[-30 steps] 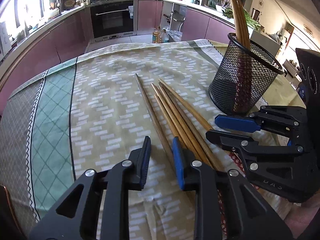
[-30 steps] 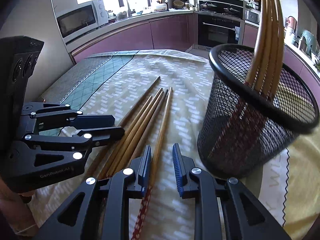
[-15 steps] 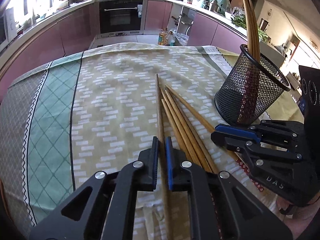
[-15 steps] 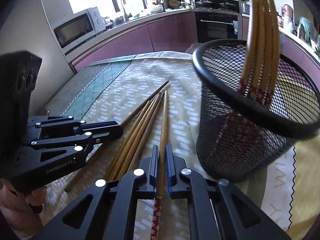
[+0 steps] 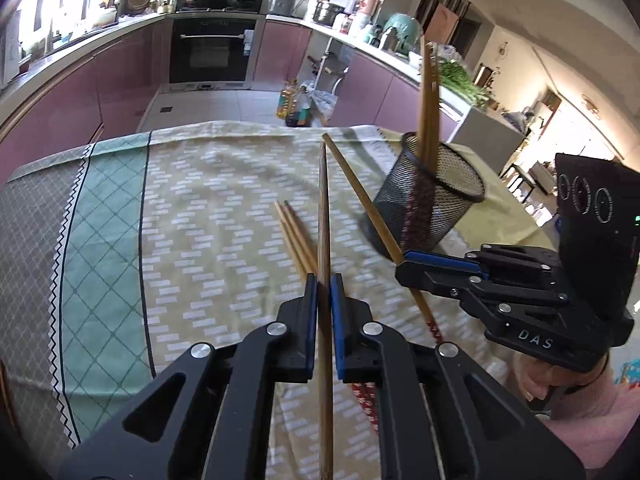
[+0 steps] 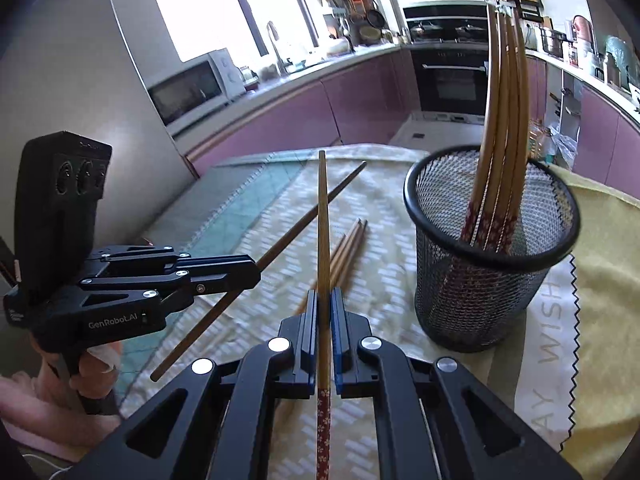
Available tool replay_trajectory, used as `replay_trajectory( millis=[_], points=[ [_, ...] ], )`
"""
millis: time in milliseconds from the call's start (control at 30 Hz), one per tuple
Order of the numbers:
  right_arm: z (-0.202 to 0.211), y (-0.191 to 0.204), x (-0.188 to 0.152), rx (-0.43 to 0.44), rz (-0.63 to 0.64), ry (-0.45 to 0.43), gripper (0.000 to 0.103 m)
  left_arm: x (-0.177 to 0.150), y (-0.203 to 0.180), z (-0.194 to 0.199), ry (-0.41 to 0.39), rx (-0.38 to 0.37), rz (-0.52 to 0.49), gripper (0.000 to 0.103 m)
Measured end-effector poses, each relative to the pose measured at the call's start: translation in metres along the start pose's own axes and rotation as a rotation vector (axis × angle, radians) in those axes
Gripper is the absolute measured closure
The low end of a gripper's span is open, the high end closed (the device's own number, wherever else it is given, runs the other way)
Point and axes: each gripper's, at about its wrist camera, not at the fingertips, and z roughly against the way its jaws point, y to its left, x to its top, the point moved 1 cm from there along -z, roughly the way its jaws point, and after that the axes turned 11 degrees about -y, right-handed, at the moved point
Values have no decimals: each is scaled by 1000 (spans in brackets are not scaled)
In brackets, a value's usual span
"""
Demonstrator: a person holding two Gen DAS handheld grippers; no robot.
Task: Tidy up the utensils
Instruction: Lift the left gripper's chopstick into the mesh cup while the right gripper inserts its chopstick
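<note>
a slender wooden chopstick [image 5: 325, 216] is clamped between the closed fingers of the left gripper [image 5: 324, 284], raised above the patterned cloth [image 5: 200, 216]. a second chopstick [image 6: 323, 216] (red floral end seen only in the right view) is clamped by the right gripper [image 6: 324, 296]. three loose chopsticks [image 6: 352, 240] lie beside the black mesh holder [image 6: 492, 292].

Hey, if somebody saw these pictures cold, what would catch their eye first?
Probably the two raised chopsticks: the left gripper is clamped on a plain chopstick, and the right gripper on a red-patterned chopstick, both pointing away over the tablecloth. Next, the black mesh holder on the right, with several chopsticks standing in it, and the loose chopsticks lying beside it.
</note>
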Motion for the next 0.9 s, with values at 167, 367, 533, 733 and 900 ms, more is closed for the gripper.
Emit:
replay_trajectory(
  millis=[167,367,533,733,900],
  points=[
    [25,4,8,10,-2,-69,98,12,-10,19,-46,-55,-9,95],
    [48,-1,20,1,-10,-150,98,33,-22,38,-136,-117,-10,95],
    [68,-12,34,-23,-12,-224,98,59,-36,40,-216,-144,-20,95],
    [93,-27,63,-56,3,-320,98,107,-63,34,-334,-192,-20,95],
    [105,-43,84,-93,14,-388,98,137,-80,12,-400,-193,5,95]
  ],
)
